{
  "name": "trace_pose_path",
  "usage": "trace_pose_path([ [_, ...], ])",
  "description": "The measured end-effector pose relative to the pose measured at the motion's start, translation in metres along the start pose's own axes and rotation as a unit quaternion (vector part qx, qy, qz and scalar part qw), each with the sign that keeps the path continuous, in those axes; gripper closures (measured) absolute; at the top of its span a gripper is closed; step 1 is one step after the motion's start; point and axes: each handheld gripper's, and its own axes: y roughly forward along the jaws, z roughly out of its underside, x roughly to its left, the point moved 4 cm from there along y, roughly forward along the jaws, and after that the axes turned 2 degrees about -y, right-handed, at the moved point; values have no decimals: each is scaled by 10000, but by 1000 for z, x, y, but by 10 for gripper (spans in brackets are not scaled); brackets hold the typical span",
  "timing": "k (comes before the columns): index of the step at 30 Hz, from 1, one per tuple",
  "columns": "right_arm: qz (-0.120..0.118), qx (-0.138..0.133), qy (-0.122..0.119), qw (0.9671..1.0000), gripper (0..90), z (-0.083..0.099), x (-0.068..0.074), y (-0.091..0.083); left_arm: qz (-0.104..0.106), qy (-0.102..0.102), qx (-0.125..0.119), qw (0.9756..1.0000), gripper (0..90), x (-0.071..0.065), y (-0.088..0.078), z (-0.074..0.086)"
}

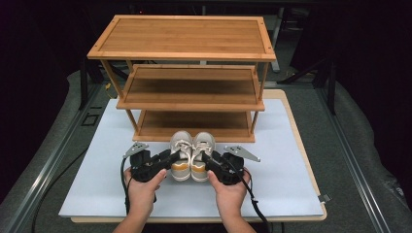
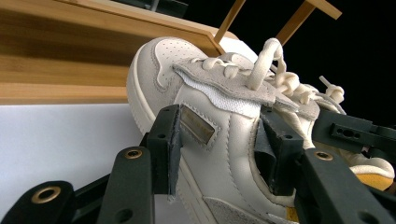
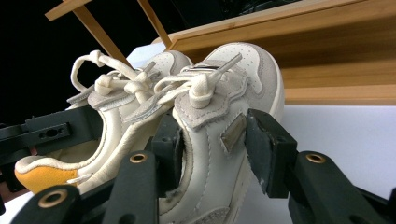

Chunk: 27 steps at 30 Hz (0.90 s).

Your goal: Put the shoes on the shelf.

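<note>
Step in hand, as I read it: carrying a pair of shoes to the shoe rack (image 1: 182, 53), one shoe per hand-held gripper. Pair sits side by side at the middle of the worktop (image 1: 291, 145), just in front of the rack's bottom shelf (image 1: 160, 127), toes pointing at it.

Left hand-held gripper (image 1: 167, 158) is clamped on the left shoe (image 1: 180, 156). In the left gripper view the jaws stand fairly wide apart, one pad on the outer side panel by the small metal tag (image 2: 198, 123), the other inside the shoe's opening, so I'm pinching the side wall of the left shoe (image 2: 205, 116).

Right hand-held gripper (image 1: 210, 159) mirrors that on the right shoe (image 1: 202, 155): in the right gripper view one pad on the outside by its tag, one inside the collar, jaws wide but pressing on the right shoe (image 3: 219, 107).

Can't tell from the high view whether the soles are clear of the worktop; the shoes look tipped toe-up in both gripper views.

Next move, my call: raise both together, keep them level and paired, push forward onto a shelf. Bottom shelf is nearest, but headroom under the middle shelf (image 1: 189, 87) looks tight, so the toes need to go in low. Laces (image 2: 275, 70) are loose and could snag on the shelf lip.
</note>
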Motion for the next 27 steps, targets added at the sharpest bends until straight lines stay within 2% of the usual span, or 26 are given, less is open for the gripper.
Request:
trace_pose_path([
  [10,-11,-21,-44,10000,578,-12,6,-3,6,-2,-56,10000,548,-4,-5,-11],
  [15,77,-32,-87,9999,578,-16,8,-5,0,30,-84,10000,548,-6,-5,-15],
  [22,9,-122,-55,9999,578,-23,10,-7,40,35,-121,9999,548,-10,-7,-22],
  [25,22,-52,-96,9999,578,-26,10,-9,50,47,-129,9999,548,-11,-8,-25],
  [26,3,-156,-91,9998,578,-27,11,-8,39,46,-137,9999,548,-11,-8,-26],
  [27,64,-78,-89,9999,578,-28,11,-10,45,58,-139,9999,548,-12,-8,-27],
])
